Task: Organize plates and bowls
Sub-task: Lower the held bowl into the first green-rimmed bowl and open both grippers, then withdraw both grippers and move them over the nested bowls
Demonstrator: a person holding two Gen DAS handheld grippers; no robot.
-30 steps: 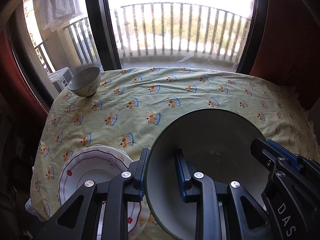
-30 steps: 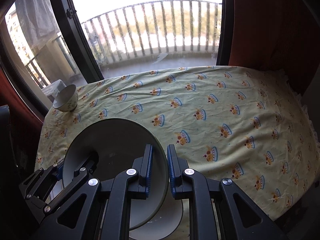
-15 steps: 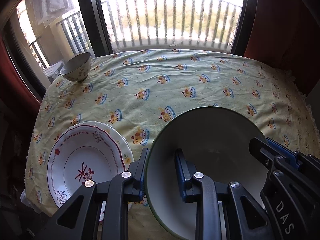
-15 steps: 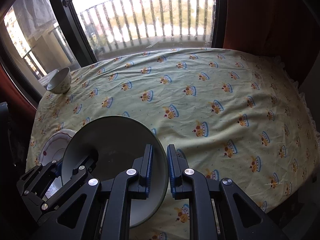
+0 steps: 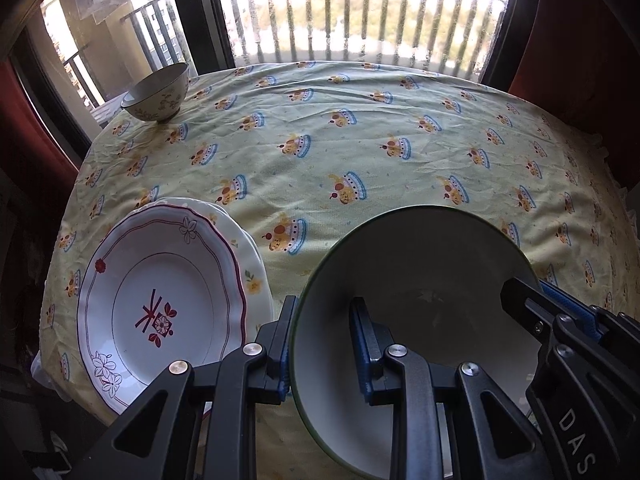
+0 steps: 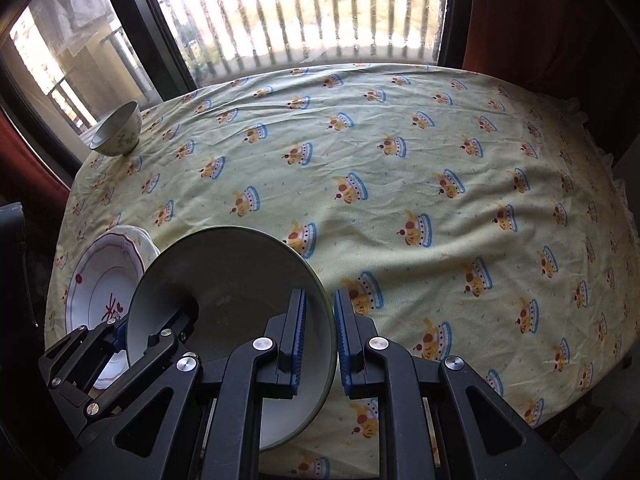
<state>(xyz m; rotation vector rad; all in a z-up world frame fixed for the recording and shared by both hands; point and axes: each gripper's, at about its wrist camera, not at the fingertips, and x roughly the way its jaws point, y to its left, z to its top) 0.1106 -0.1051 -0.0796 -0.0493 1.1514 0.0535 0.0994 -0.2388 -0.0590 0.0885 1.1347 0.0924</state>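
**Green-rimmed bowl, held at two points**

Ceramic, grey-white inside: we hold the large bowl (image 5: pixel 420 280) above the near edge of the tablecloth (image 5: pixel 360 152). Left gripper (image 5: pixel 322 344) clamps its left rim; right gripper (image 6: pixel 319 336) clamps its right rim. The left view shows the patterned plate (image 5: pixel 160 304) whole, stacked on another; the right view shows a sliver. Small bowl (image 5: pixel 158 98) sits at the far left corner.
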